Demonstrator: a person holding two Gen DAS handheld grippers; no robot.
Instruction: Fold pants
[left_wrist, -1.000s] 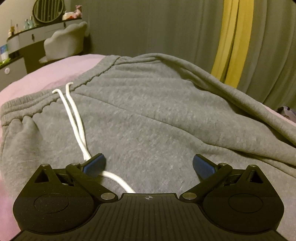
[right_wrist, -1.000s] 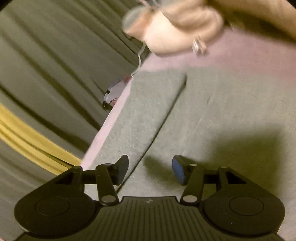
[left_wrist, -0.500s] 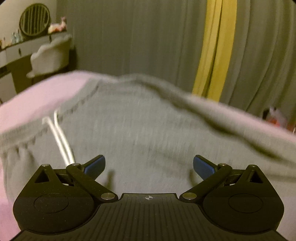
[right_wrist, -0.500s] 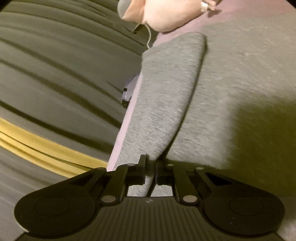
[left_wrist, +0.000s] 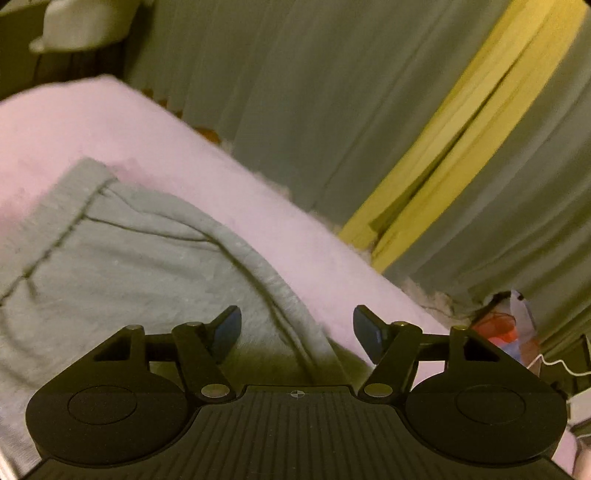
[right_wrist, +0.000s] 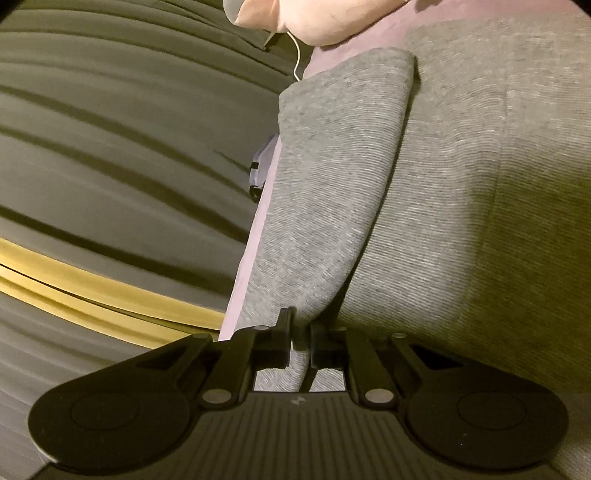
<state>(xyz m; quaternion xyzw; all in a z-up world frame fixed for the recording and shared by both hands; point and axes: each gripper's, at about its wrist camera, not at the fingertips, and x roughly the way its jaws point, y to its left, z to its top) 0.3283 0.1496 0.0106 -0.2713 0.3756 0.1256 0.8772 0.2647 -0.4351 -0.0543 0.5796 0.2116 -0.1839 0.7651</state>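
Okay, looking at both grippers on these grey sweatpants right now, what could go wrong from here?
1. The right gripper pinches only a thin fold of the grey fleece sweatpants; it could slip free on lifting.
2. The left gripper is closing over the pants' ridged edge near the pink bedsheet; it may catch sheet too.

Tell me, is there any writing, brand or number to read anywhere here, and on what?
None can be read.
Pants: plain grey, no label showing.
Grippers, left and right: only a small round mark on each, no letters.
Colourful clutter by the curtain: too blurred to read.
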